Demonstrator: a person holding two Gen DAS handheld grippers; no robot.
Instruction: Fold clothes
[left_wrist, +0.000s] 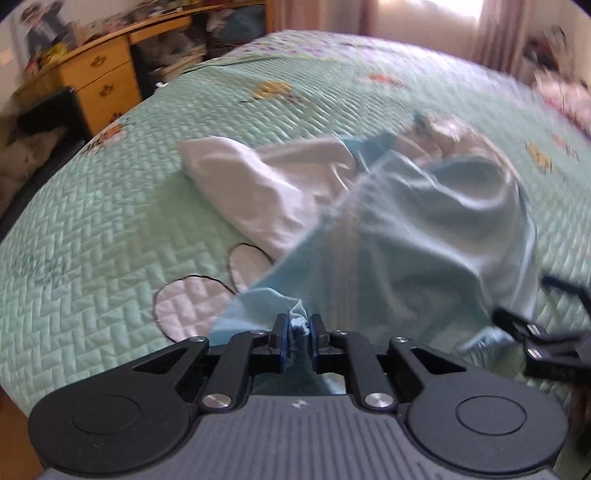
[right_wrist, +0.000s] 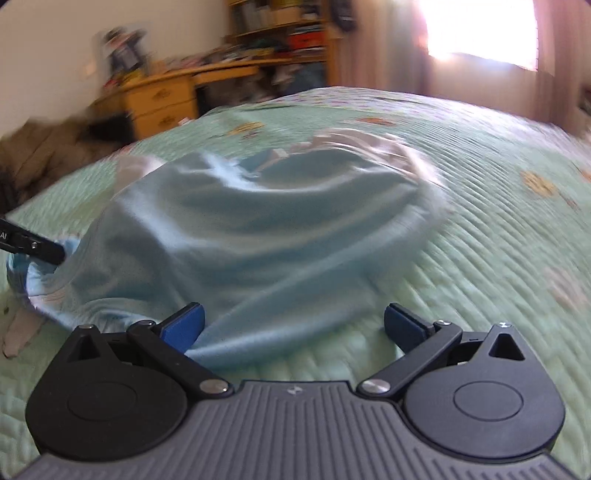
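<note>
A bunched edge of the light blue garment (left_wrist: 406, 236) is pinched between the closed fingers of the left gripper (left_wrist: 298, 338), while the right gripper (right_wrist: 293, 325) is held wide open over the near hem, gripping nothing. The garment is spread crumpled on the green quilted bed (left_wrist: 110, 229), its white sleeve (left_wrist: 258, 184) trailing beyond. With only one side held, the cloth could be dragged askew and the fold bunched.

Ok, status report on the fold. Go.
Left gripper shut on blue shirt hem. Right gripper open, empty, at the shirt's near edge. Shirt bunched on quilt, unfolded. White sleeve splayed left.
</note>
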